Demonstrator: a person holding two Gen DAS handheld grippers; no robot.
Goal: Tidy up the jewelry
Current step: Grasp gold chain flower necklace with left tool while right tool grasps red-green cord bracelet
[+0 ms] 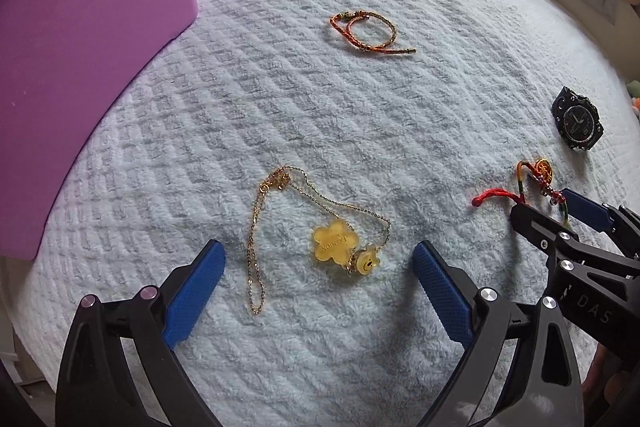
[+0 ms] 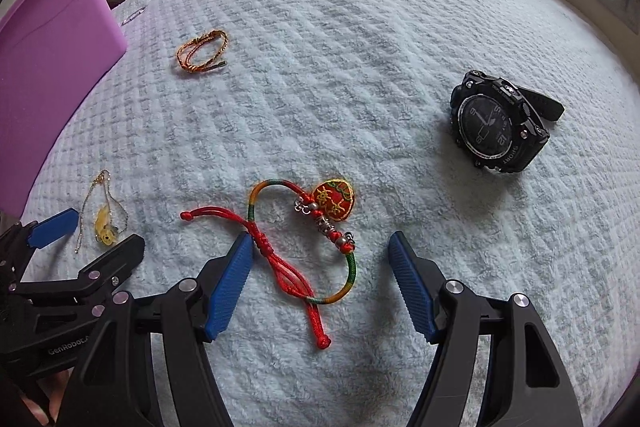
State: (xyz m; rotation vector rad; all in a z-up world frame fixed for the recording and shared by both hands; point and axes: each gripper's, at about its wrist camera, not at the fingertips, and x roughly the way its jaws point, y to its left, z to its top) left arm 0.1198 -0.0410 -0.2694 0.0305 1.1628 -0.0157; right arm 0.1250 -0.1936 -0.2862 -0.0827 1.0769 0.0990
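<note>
Left wrist view first, taking the purple bin (image 1: 80,47) as the landmark: it stands at the far left edge of the pale waffle-textured towel (image 1: 280,107). To its right and nearer the camera lies the gold chain necklace (image 1: 320,227) with its yellow flower pendant, loosely looped and framed by the left gripper (image 1: 320,267), whose blue pads stand wide apart above it, holding nothing. Further right of the bin, toward the back, rests the orange braided bracelet (image 1: 366,33), well apart from everything else. Right wrist view shows the red cord bracelet (image 2: 304,239) with its embroidered charm, far right of the bin; the right gripper (image 2: 320,271) hovers over it with jaws spread wide and empty, its left pad just beside the knotted red strands. Farthest from the bin sits the black sports watch (image 2: 500,123), propped on its strap. Both grippers appear poised to descend on a piece. The risks, as I judge them: the fine chain may slip between pads or sink into the plush pile, so a close could catch towel loops instead; the cord's trailing tails could snag a pad and drag; and the two grippers, working near each other, could collide.
</note>
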